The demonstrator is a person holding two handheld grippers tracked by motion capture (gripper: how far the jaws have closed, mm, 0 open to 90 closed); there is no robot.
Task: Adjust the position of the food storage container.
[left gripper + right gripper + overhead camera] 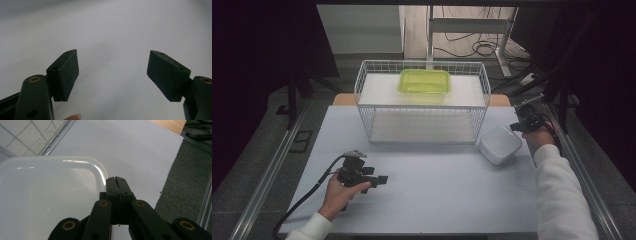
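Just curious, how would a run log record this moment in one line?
left hand-held gripper: open, idle | right hand-held gripper: shut at white container rim

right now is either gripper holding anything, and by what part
The right gripper is shut on the white container's rim, at a corner. The left gripper is open, holding nothing.

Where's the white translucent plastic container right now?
High view: the white translucent plastic container sits on the table's right side, just off the white wire basket's front right corner, with the shut right gripper at its far right edge.
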